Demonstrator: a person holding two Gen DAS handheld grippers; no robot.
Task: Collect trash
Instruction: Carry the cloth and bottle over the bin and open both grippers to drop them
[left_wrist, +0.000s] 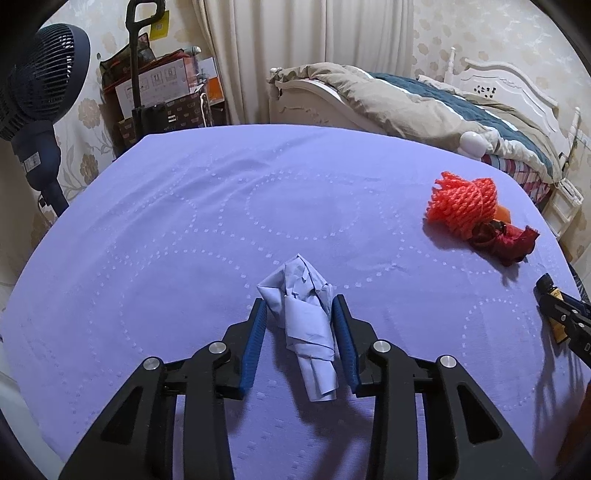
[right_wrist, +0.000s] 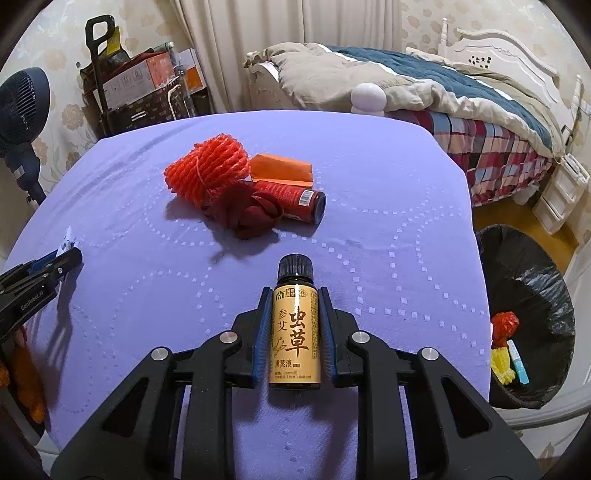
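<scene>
My left gripper (left_wrist: 299, 308) pointed steeply down, its ribbed blue pads closed against a crumpled, pale blue paper wad (left_wrist: 304, 325) lying on the bench (left_wrist: 184, 221) and its dotted lilac cloth. My right gripper (right_wrist: 293, 297), angled likewise, clenched a small cylindrical bottle (right_wrist: 294, 328), gold-labelled with a ridged black cap. Orange foam netting (right_wrist: 207, 171) lay beyond.

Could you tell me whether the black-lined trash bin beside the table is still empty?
No, the trash bin already holds an orange net, a yellow net and a small light-blue tube at its bottom.
</scene>
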